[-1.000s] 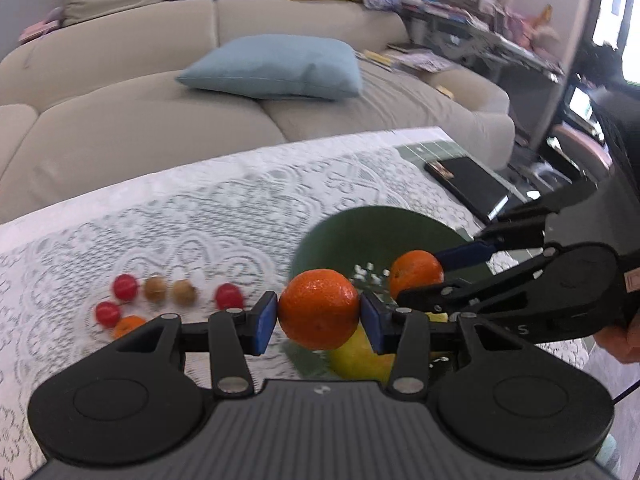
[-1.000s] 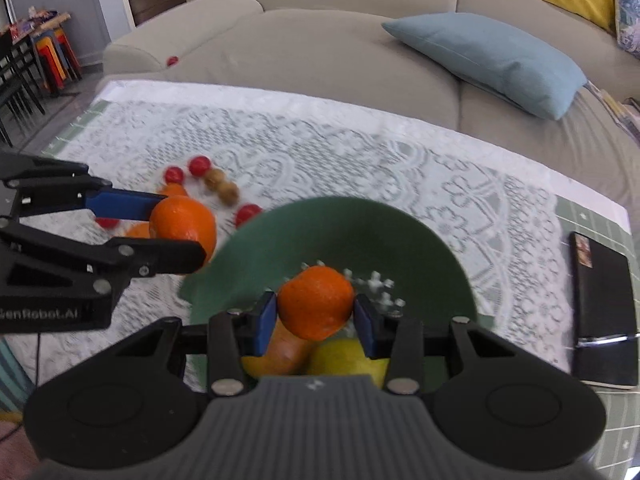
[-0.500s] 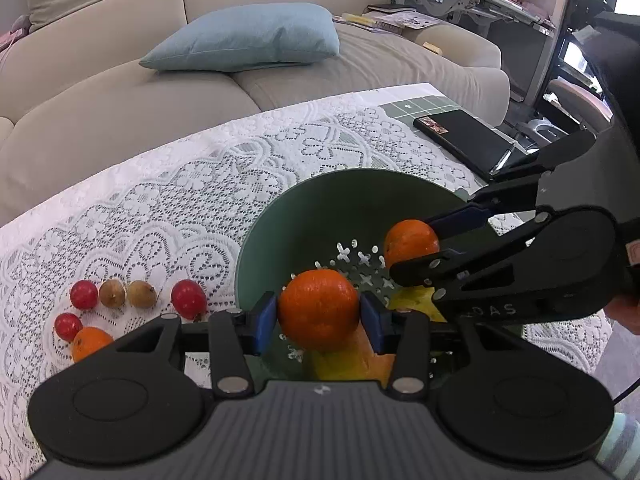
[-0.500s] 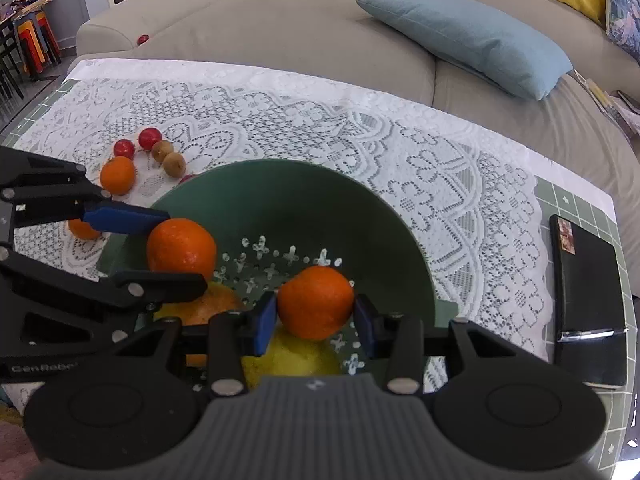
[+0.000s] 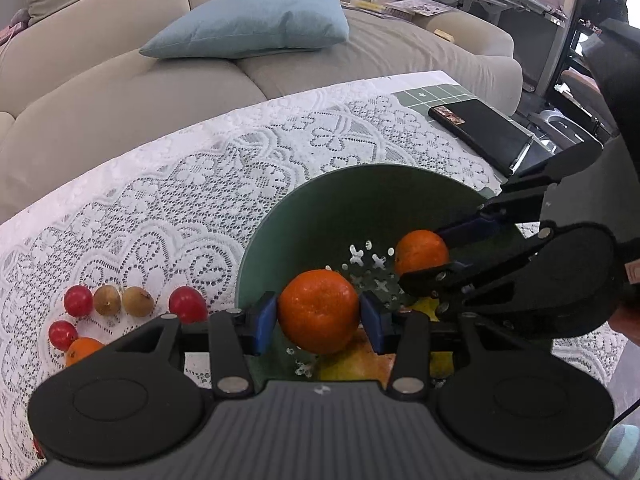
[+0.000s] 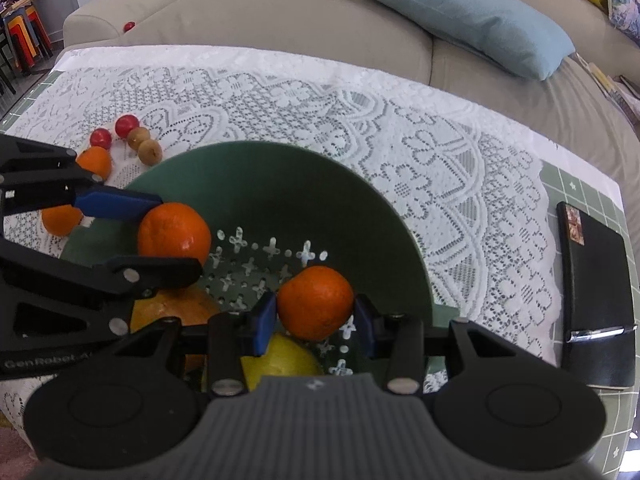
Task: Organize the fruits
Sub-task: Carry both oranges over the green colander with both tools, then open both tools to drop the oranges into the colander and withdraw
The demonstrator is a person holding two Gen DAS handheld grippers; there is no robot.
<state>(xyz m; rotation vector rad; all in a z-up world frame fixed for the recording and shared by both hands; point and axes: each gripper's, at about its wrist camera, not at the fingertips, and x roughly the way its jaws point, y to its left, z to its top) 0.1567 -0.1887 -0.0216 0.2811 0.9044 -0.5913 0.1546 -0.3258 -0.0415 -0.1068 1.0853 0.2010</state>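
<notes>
Both grippers have come down over the green colander bowl (image 6: pixel 280 184) since a second ago — then they hung higher, with the left one off to the side above the lace tablecloth (image 5: pixel 168 208). Now the left gripper (image 5: pixel 319 314) is clamped on a mandarin (image 5: pixel 319 310) just inside the bowl's near-left rim, and the right gripper (image 6: pixel 315 312) is clamped on a second mandarin (image 6: pixel 315 302) above the perforated bottom. A yellow lemon (image 6: pixel 280 354) and another orange fruit already lie below. The drop looks close — both mandarins seem ready for release. Cherry tomatoes (image 5: pixel 78 300) and other small fruits remain on the desk, left of the bowl.
</notes>
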